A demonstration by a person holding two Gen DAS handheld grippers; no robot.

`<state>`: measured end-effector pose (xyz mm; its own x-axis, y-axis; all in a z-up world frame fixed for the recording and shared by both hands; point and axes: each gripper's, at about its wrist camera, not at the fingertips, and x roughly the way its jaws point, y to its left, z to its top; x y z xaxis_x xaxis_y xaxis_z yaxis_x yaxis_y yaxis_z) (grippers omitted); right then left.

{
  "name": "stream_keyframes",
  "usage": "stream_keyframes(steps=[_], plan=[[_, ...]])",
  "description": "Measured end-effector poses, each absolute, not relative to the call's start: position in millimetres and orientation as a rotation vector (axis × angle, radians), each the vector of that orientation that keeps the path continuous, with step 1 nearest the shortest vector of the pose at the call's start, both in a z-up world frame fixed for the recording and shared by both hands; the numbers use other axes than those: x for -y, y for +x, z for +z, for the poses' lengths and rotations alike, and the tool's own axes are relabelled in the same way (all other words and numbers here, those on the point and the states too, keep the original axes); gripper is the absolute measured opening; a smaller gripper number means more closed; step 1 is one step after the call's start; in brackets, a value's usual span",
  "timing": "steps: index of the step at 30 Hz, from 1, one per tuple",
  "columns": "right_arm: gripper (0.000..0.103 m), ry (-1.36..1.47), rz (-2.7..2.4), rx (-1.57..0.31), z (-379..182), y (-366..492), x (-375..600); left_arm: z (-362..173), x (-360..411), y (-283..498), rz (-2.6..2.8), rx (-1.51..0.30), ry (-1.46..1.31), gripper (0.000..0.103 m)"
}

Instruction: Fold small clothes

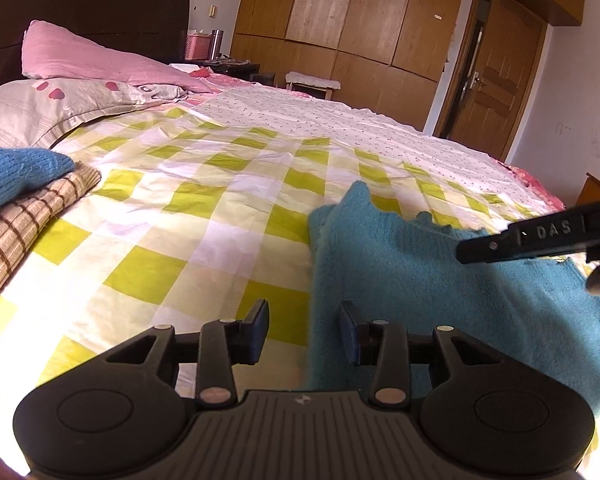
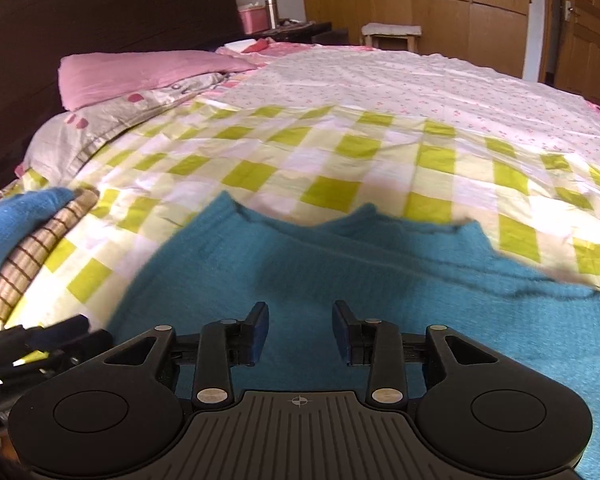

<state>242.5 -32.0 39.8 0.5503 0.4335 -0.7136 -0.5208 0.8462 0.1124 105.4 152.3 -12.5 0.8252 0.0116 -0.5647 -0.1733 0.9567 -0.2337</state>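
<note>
Fingers [image 2: 260, 320] of both grippers spread; teal sweater [image 2: 340, 272] lies just beyond.

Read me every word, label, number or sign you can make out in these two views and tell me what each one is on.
"DAS": raised letters on the black body of the right gripper, seen in the left wrist view; anything past those letters is cut off.
Dark letters on the grey pillow with pink hearts: too folded and blurred to read.
A small emblem on each gripper's base: a symbol, no text.
Nothing readable on the teal sweater.
</note>
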Motion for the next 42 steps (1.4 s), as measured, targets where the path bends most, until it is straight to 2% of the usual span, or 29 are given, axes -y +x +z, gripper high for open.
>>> stream_keyframes(steps=[3,5,7,15,17,22,25,30,35,42], plan=[[0.041,-0.114,0.623,-0.840,44,248,-3,-16,-155,101,0.086,-0.605,-0.308,0.047],[0.051,-0.121,0.650,-0.869,45,254,-26,-18,-156,99,0.082,-0.609,-0.309,0.048],[0.055,-0.146,0.635,-0.883,43,260,-47,-19,-156,99,0.075,-0.608,-0.311,0.049],[0.058,-0.294,0.523,-0.993,22,285,-106,-21,-157,96,0.040,-0.603,-0.303,0.048],[0.066,-0.357,0.507,-1.009,14,285,-119,-22,-158,96,0.032,-0.604,-0.305,0.049],[0.070,-0.572,0.463,-0.981,-6,276,-145,-23,-160,97,0.021,-0.606,-0.307,0.049],[0.071,-0.700,0.443,-0.941,-18,268,-155,-23,-160,97,0.020,-0.605,-0.303,0.049],[0.069,-0.736,0.430,-0.926,-20,265,-157,-23,-157,98,0.023,-0.603,-0.291,0.049],[0.053,-0.789,0.420,-0.889,-21,261,-156,-23,-157,98,0.025,-0.603,-0.287,0.052],[0.047,-0.816,0.422,-0.870,-21,258,-155,-23,-156,98,0.028,-0.603,-0.283,0.056]])
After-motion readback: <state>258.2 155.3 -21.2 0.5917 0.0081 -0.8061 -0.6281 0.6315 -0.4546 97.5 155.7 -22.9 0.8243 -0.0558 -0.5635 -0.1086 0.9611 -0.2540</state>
